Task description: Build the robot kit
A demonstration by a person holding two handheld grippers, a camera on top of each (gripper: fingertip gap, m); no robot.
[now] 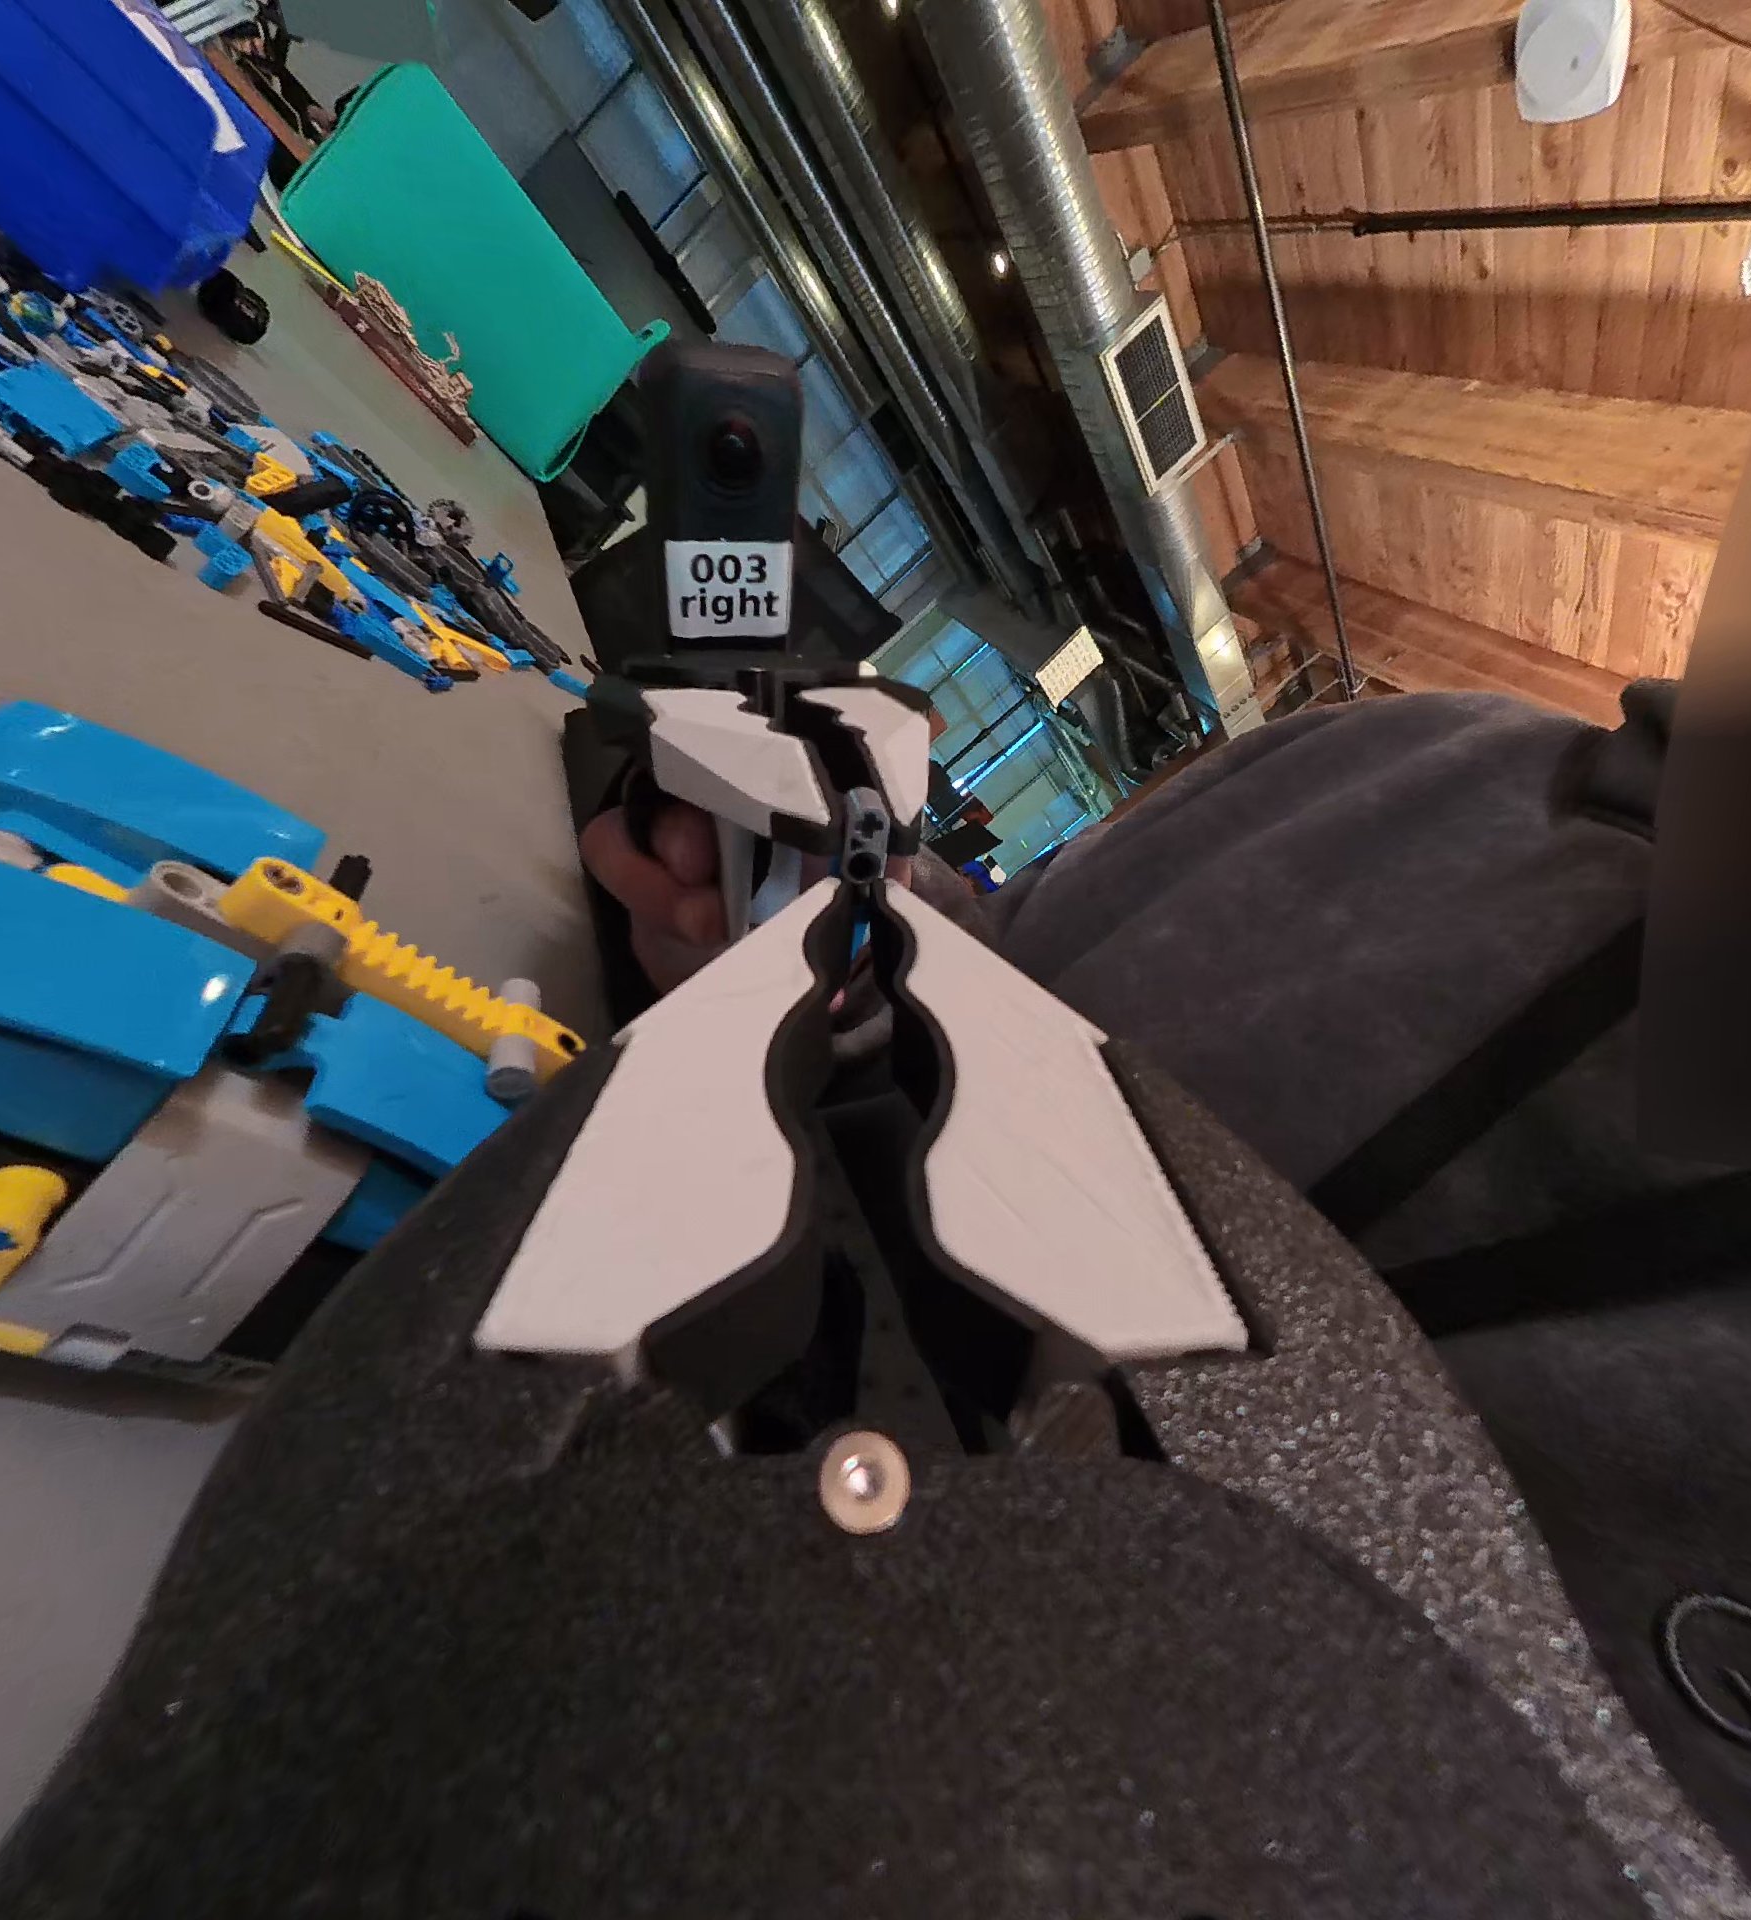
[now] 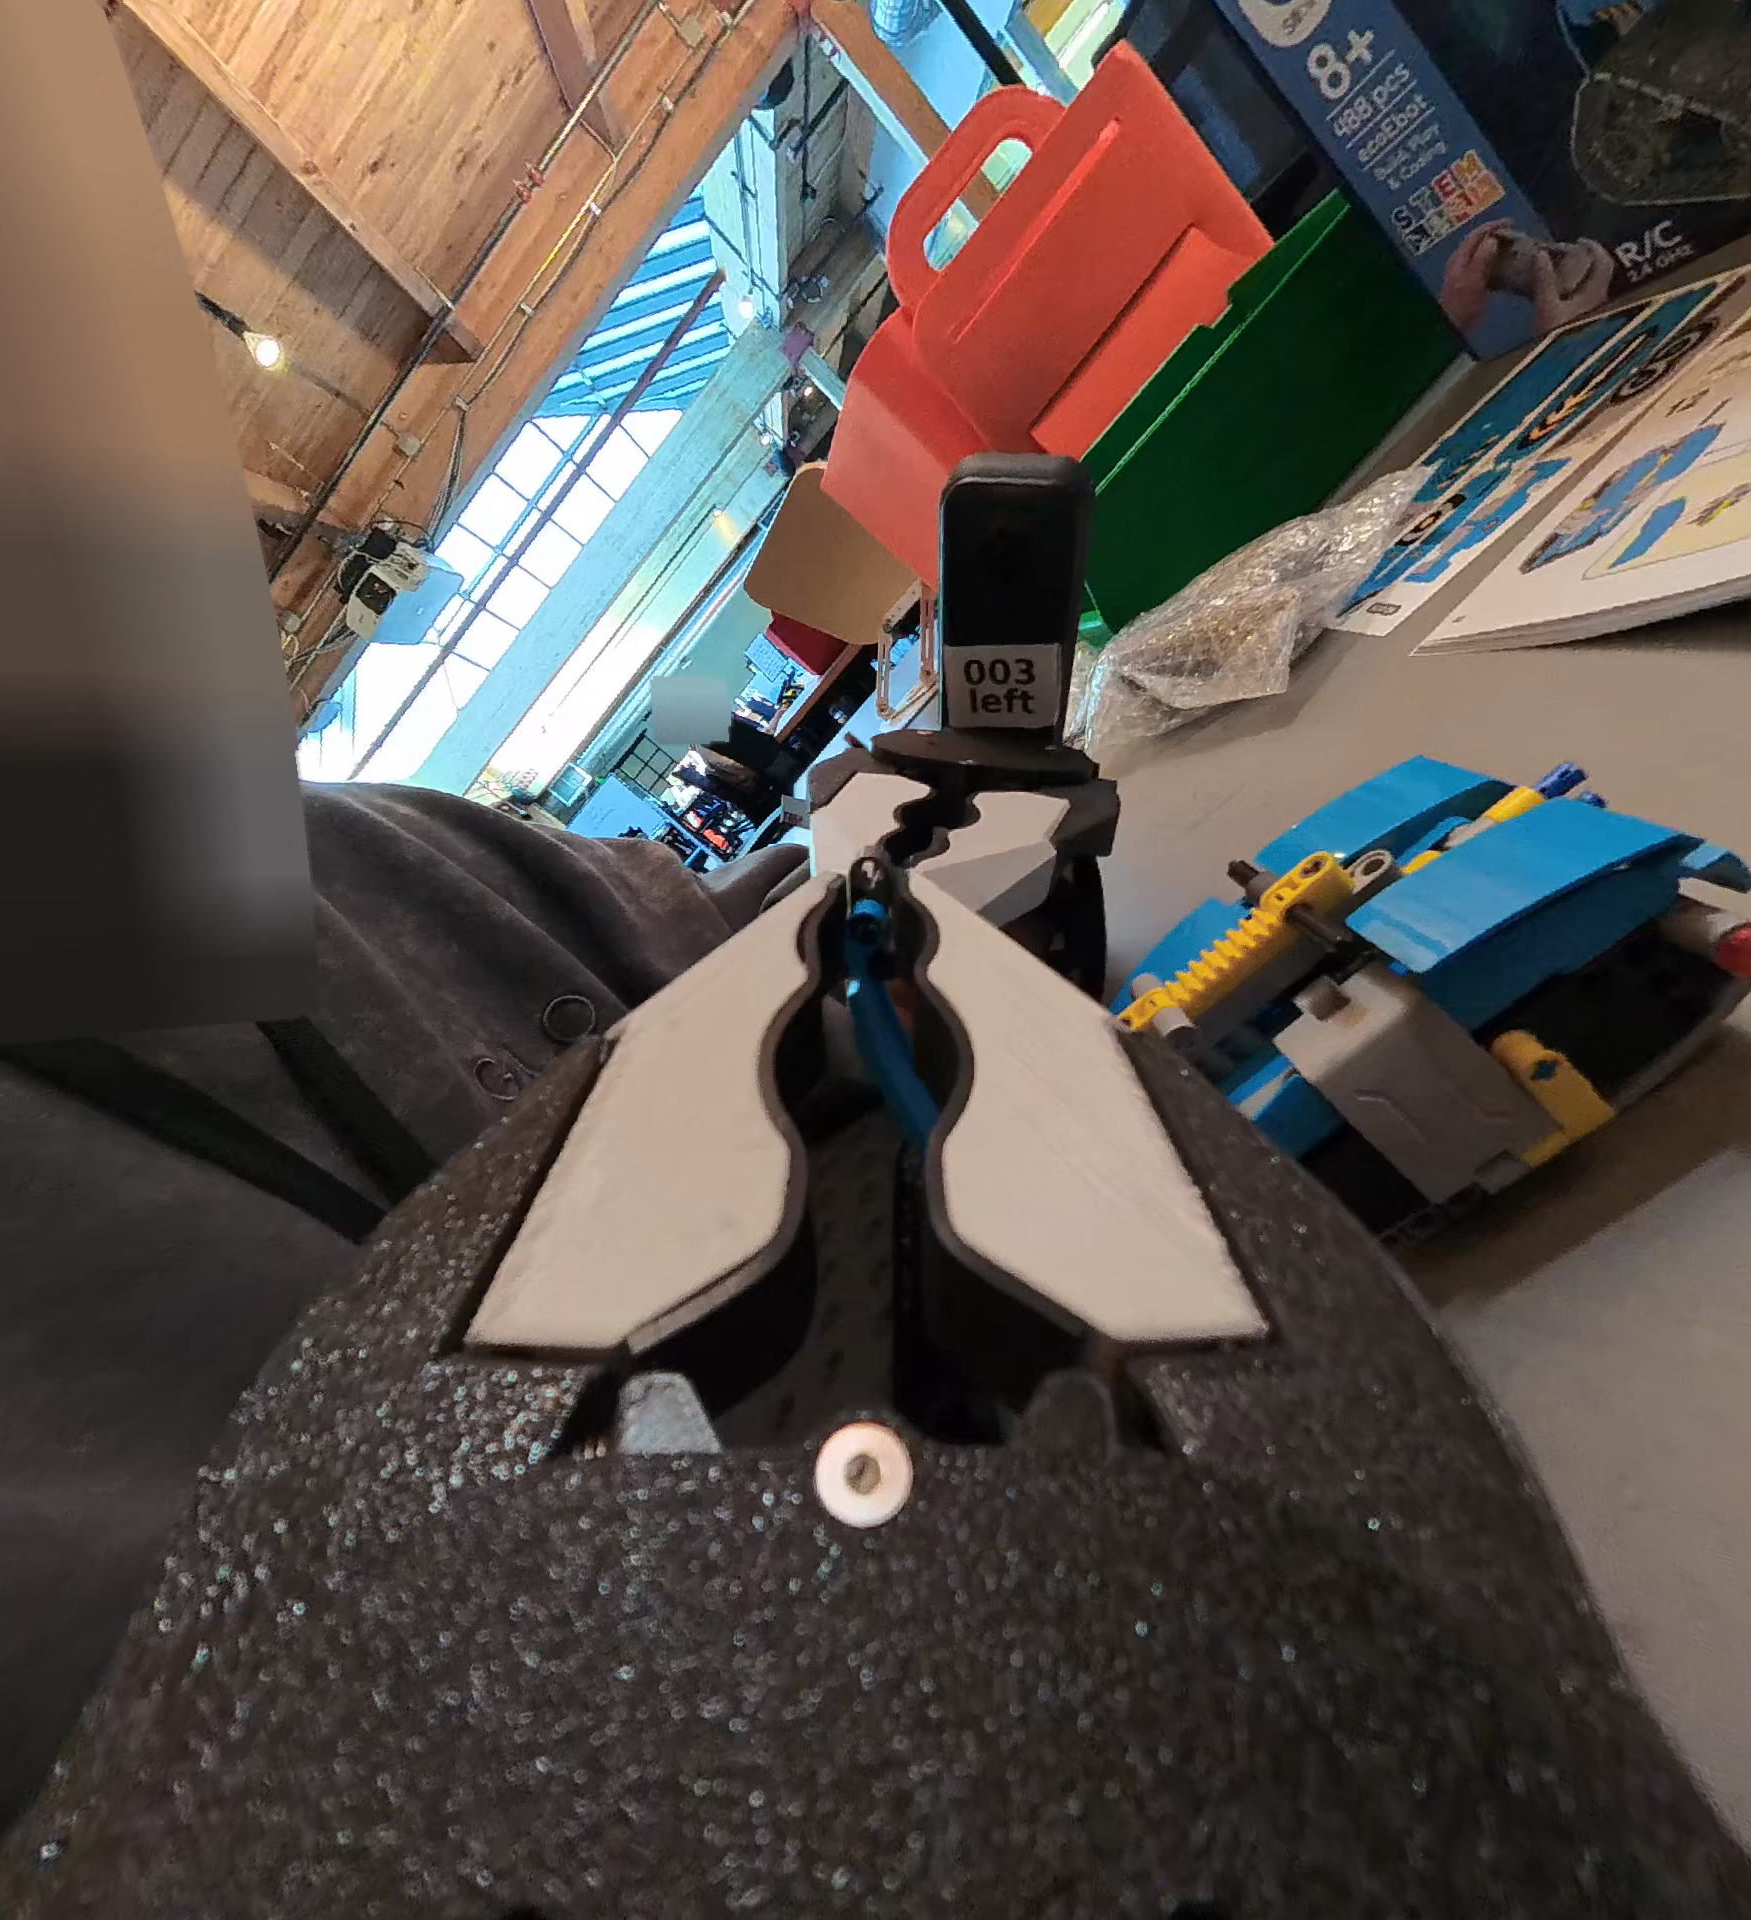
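The left hand-held gripper (image 1: 858,904) is closed on a thin blue rod (image 1: 858,935); the right hand-held gripper (image 2: 876,904) is closed on a curved blue piece (image 2: 892,1049); tips meet head-on over a small grey connector (image 1: 866,836), held mid-air near the person's dark sweatshirt (image 1: 1370,935); one blue-and-yellow model car (image 2: 1473,997) lies beside on the desk (image 2: 1629,1403); loose bricks (image 1: 227,488) lie farther.

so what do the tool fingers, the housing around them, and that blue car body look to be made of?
Left tool fingers: likely 3D-printed plastic, matte pale grey, with black pad edging.

Housing: black, pebbly and speckled, probably foam.

Blue car body: glossy moulded plastic showing highlights, like the yellow toothed rack on it.
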